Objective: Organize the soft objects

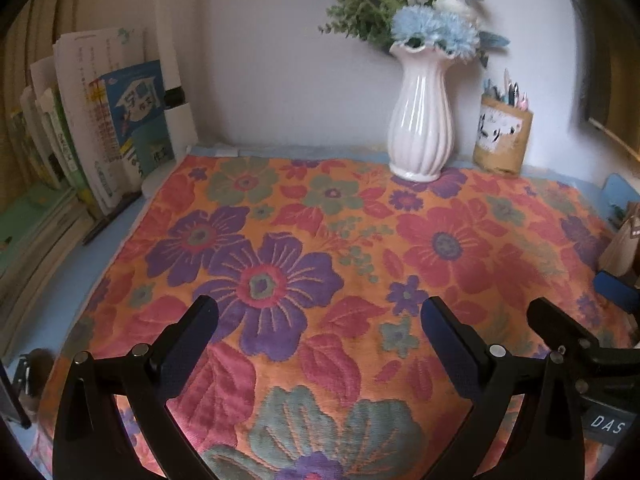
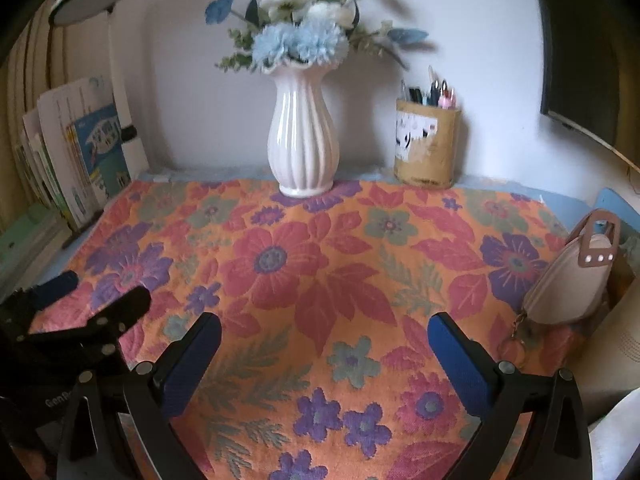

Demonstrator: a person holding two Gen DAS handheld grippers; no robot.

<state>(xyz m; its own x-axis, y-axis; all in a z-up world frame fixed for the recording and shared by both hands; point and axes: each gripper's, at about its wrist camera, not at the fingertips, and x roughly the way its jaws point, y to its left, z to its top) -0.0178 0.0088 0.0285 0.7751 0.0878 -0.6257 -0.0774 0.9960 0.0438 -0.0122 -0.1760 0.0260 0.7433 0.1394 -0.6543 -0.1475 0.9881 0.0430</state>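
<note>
An orange cloth [image 1: 360,240] with purple, red and green flowers lies spread flat over the desk; it also fills the right wrist view [image 2: 320,272]. My left gripper [image 1: 320,314] hovers open over its near part, nothing between the fingers. My right gripper [image 2: 324,330] hovers open the same way, just to the right of the left one. Each shows at the edge of the other's view: right gripper [image 1: 576,300], left gripper [image 2: 100,292]. A pale pink pouch [image 2: 568,280] with a brown strap stands on the cloth's right edge.
A white ribbed vase [image 1: 422,120] of blue and white flowers stands on the cloth's far edge, a brown pen holder [image 1: 504,140] to its right. Books [image 1: 100,128] lean at the left, with a stack below. A wall closes the back. A lamp [image 2: 88,0] rises at far left.
</note>
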